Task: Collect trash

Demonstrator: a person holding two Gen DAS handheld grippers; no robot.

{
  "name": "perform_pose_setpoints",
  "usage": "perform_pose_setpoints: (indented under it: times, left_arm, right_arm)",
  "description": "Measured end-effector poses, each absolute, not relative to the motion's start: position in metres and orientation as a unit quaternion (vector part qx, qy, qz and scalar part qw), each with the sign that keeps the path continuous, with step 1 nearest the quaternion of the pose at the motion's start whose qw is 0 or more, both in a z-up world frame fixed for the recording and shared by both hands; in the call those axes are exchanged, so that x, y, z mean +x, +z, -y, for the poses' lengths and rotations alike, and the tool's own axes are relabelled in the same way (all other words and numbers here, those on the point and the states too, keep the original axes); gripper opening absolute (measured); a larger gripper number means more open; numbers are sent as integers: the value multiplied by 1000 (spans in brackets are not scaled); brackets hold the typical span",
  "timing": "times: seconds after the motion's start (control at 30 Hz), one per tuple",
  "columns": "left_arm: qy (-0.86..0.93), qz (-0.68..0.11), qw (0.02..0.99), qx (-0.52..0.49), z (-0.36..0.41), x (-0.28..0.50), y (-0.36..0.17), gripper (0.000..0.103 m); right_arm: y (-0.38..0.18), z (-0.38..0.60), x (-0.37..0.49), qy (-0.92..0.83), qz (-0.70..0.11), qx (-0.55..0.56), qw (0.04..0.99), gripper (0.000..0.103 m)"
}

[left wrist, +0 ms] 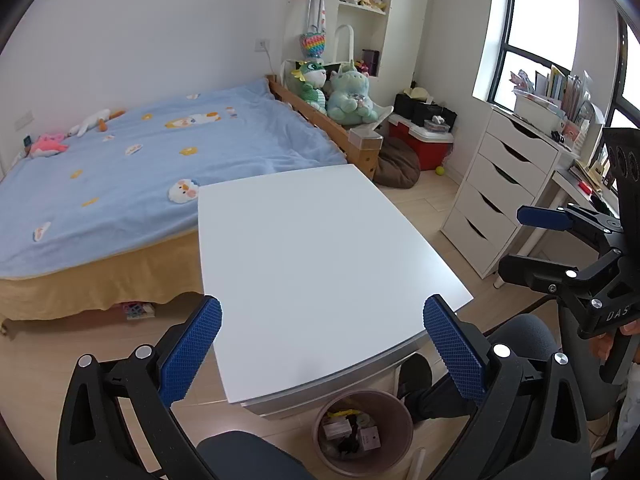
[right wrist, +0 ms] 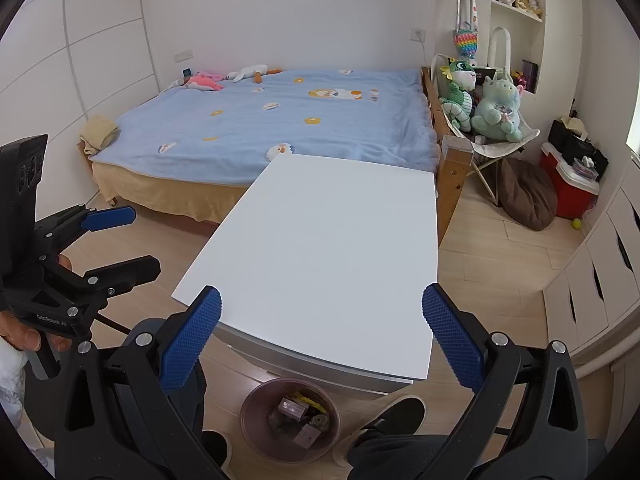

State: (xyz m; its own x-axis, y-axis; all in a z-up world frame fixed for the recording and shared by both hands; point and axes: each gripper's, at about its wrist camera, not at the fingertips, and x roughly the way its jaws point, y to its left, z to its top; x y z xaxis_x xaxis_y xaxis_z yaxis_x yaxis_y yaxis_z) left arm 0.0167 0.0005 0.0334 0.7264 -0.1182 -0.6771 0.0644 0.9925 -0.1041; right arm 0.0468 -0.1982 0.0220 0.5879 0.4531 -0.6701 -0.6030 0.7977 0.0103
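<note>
Trash sits down in the bin (left wrist: 362, 432) now, that pinkish round bin on the floor just at the near edge of the table (left wrist: 320, 248); small boxes and scraps lie inside it, a yellow bit among them, seen again from the right wrist view (right wrist: 290, 420). Table top shows bare white from both cameras; nothing on it that I can make out.

Left gripper (left wrist: 322, 348) hangs above the near side of the table, jaws spread wide, nothing between the blue pads (left wrist: 192, 356); right gripper (right wrist: 320, 340) does the same, wide apart and empty, its pads (right wrist: 452, 340) framing the table's front edge. Each one shows up in the other's view too, off to the side, held in a hand (right wrist: 24, 334), jaws parted, carrying nothing.

Judging by this, the collecting looks done, or as near as these pictures can say; table cleared, bin loaded, both tools free. What could be left is hard to name: the floor (right wrist: 500, 248) near the table looks clean; a small yellow-green ball (right wrist: 576, 223) lies by the red box (right wrist: 560, 188) far off, likely a toy rather than rubbish; under the bed (left wrist: 160, 152) something colourful pokes out, too small to tell what.
</note>
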Motion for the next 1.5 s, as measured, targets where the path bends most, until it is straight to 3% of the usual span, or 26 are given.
perform_pose_setpoints:
  times: [1.5]
  left_arm:
    - [-47, -362, 931, -16, 14, 12, 31, 97]
  right_arm:
    - [13, 204, 37, 297, -342, -105, 885, 99]
